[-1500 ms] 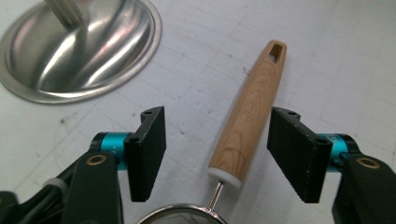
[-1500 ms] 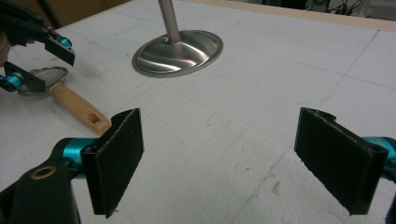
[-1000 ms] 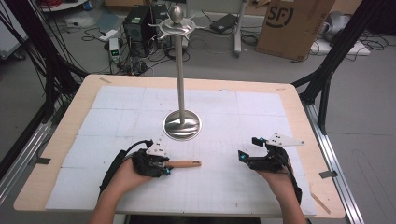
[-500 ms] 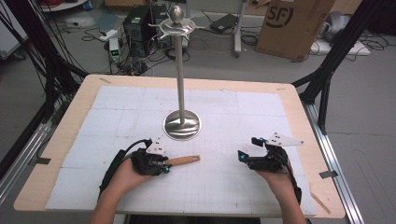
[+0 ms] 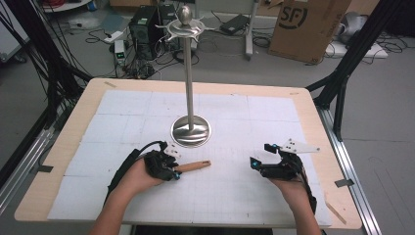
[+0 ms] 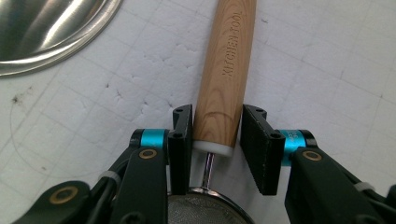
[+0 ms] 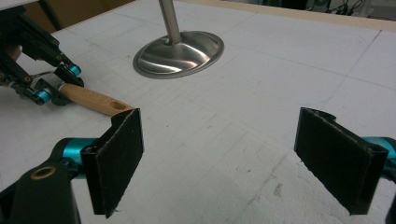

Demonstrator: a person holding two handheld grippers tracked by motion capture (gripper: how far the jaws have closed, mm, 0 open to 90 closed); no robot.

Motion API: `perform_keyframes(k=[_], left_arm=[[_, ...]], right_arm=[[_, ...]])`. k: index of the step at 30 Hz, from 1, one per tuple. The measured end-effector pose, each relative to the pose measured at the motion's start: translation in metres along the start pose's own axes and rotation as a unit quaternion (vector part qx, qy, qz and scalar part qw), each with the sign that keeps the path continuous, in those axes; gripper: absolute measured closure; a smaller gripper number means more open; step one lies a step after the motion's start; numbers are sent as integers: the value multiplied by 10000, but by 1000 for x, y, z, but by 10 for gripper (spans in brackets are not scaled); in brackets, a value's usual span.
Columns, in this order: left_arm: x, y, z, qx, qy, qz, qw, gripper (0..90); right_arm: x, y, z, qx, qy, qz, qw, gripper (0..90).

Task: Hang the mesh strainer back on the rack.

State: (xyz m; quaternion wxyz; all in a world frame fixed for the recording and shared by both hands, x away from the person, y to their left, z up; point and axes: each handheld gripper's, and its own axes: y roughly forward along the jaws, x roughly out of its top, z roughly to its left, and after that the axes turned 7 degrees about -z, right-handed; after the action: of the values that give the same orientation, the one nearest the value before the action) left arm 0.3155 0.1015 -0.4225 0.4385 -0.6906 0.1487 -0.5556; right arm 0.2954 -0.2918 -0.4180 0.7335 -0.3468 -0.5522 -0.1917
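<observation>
Straddling the light wooden handle (image 6: pixel 225 70) of a wire-mesh strainer (image 6: pixel 205 211) lying on the white gridded mat (image 5: pixel 244 191), the left gripper (image 6: pixel 217 140) stands partly closed, one pad touching, near the steel stand base (image 5: pixel 191 131); the right gripper (image 7: pixel 233 156) gapes wide, holding nothing.

Strainer mesh (image 6: pixel 205 207) under tongs, cut off

Our tongs (image 6: pixel 217 144): astride the wooden handle (image 6: pixel 225 79), left pad touching, right just off
Handle stamp: KITCHEN TOOL
Upper left: steel base (image 6: pixel 46 32)
</observation>
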Motion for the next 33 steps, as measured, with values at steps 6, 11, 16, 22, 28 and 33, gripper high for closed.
perform_keyframes(k=[6, 11, 16, 22, 28, 33], left_arm=[[11, 4, 1, -49, 114, 349, 9993, 630], [13, 6, 5, -188, 68, 436, 9988, 631], [13, 6, 4, -171, 112, 440, 9988, 646], [14, 5, -1, -60, 304, 450, 9985, 688], [14, 2, -4, -47, 326, 298, 9990, 689], [17, -12, -5, -65, 285, -219, 9993, 689]], right_arm=[[0, 0, 0, 3, 9, -6, 10000, 147], [1, -1, 1, 15, 9, -1, 10000, 147], [1, 0, 1, 22, -1, -7, 10000, 147], [2, -1, 1, 22, 12, -6, 10000, 147], [2, -1, 1, 23, 15, -21, 10000, 147], [2, -2, 0, 22, 8, -44, 10000, 147]])
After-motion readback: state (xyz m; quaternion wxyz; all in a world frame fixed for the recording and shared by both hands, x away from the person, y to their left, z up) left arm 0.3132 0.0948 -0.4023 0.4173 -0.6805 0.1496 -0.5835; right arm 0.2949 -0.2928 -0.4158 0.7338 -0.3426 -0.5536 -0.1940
